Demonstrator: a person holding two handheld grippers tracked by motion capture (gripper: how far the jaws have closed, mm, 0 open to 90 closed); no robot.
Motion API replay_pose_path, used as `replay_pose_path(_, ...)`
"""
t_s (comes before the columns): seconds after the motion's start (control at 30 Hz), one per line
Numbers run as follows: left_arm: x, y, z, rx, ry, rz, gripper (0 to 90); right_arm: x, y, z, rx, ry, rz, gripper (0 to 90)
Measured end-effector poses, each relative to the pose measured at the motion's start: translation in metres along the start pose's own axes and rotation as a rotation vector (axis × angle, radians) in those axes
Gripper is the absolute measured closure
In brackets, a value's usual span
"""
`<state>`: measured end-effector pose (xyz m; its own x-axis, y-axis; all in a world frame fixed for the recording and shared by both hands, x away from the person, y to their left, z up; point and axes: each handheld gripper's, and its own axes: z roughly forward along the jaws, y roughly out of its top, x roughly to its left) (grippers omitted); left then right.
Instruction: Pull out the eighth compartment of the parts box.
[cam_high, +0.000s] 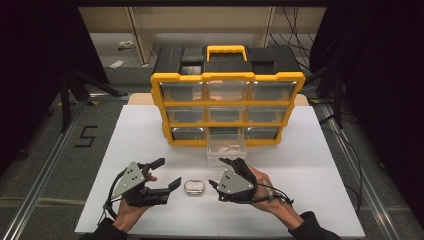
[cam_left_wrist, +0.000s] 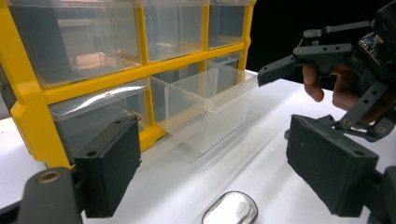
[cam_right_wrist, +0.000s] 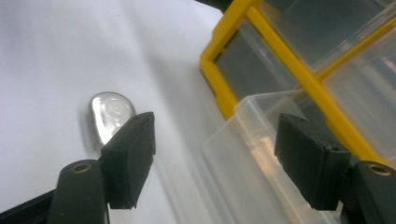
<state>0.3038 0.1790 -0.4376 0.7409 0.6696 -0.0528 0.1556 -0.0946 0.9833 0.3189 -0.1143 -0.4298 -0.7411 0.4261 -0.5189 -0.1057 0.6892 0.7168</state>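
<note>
both hands low on the table, left gripper (cam_high: 167, 174) and right gripper (cam_high: 221, 172) jaws wide, holding nothing, shiny tin (cam_high: 194, 187) between them, clear drawer (cam_high: 226, 146) pulled out of organizer (cam_high: 227, 102), looks empty

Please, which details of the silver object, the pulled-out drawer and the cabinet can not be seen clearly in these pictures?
- Silver object: too small in the high view; cut by the bottom edge in the left gripper view; partly behind a jaw in the right gripper view.
- Pulled-out clear drawer: contents unclear through glare and blur.
- Cabinet: closed drawers' contents hidden by reflections.
</note>
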Motion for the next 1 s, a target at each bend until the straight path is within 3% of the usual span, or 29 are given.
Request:
replay_pose_path(0.03, 0.000, 0.000, 0.000, -0.001, 0.001, -0.002, 17.6, 0.000, 0.000, 0.001, 0.005, 0.035, 0.025, 29.5)
replay_pose_path(0.17, 0.000, 0.000, 0.000, -0.004, 0.001, -0.003, 17.6, -0.001, 0.000, 0.004, 0.017, 0.082, 0.057, 29.2)
replay_pose_path(1.0, -0.001, 0.001, -0.001, -0.008, -0.008, -0.011, 17.6, -0.003, 0.002, 0.016, 0.009, 0.257, 0.216, 28.1)
